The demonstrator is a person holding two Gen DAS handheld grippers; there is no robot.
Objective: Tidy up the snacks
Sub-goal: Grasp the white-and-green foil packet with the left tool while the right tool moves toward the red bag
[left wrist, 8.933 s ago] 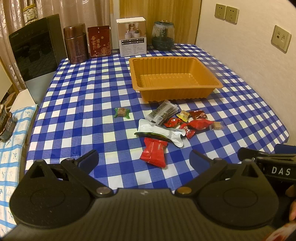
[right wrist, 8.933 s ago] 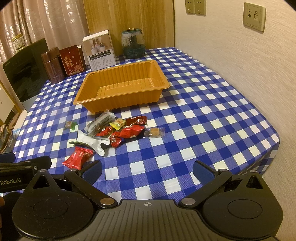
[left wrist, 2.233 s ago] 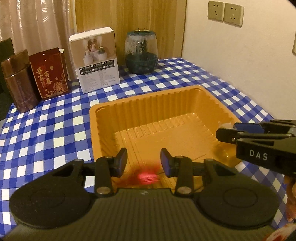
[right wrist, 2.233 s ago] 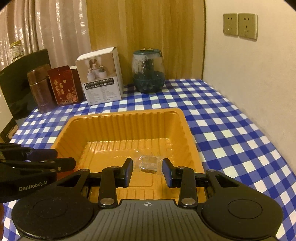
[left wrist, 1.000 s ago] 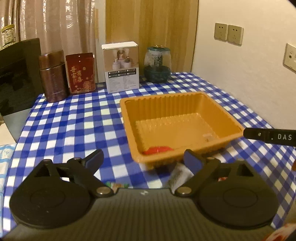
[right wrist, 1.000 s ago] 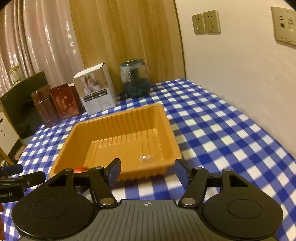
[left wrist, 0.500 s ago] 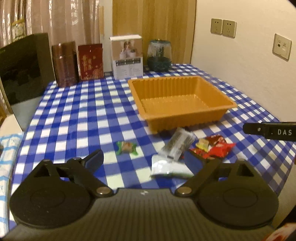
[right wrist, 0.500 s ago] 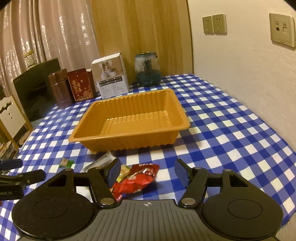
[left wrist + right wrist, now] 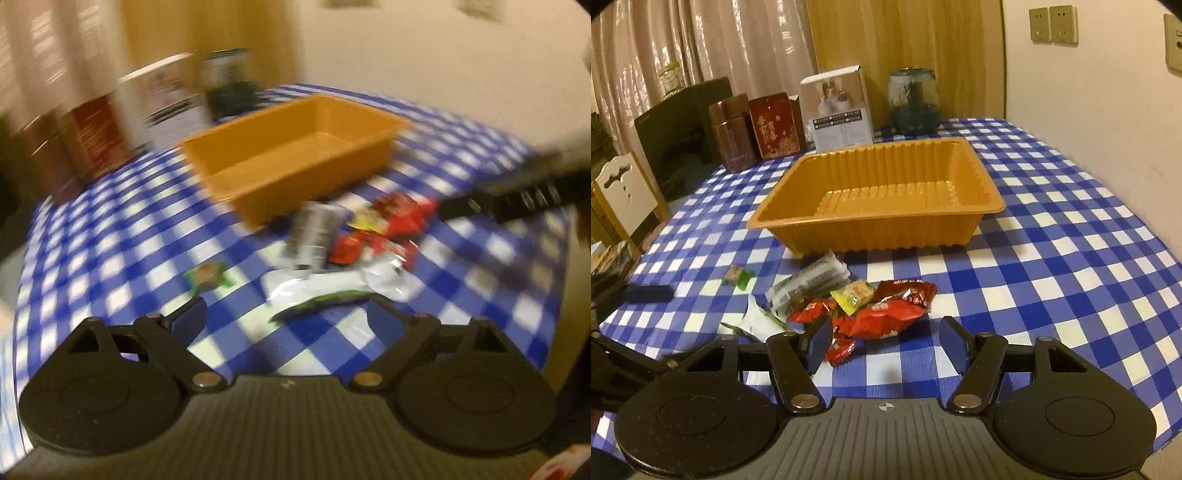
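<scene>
An orange tray (image 9: 975, 173) (image 9: 369, 155) stands on the blue-checked table; its inside floor is hidden by the near wall. In front of it lies a pile of snacks: a large red packet (image 9: 886, 314) (image 9: 402, 214), a yellow candy (image 9: 854, 291), a grey-black pack (image 9: 812, 278) (image 9: 314, 230), a white-green pouch (image 9: 757, 321) (image 9: 325, 291), small red candies (image 9: 840, 349), and a green-wrapped candy (image 9: 738, 277) (image 9: 207, 277) apart at the left. My right gripper (image 9: 886, 345) is open just before the red packet. My left gripper (image 9: 286, 321) is open near the white pouch; this view is blurred.
At the table's back stand a brown canister (image 9: 731, 133), a red box (image 9: 774, 125), a white box (image 9: 838, 110) and a glass jar (image 9: 914, 101). A wall runs along the right. A black screen (image 9: 683, 129) and a white chair (image 9: 624, 195) stand at the left.
Both grippers have pulled back from the tray and dropped lower toward the snack pile. The left view has swung and gone blurred with motion. Both stay open and empty.
</scene>
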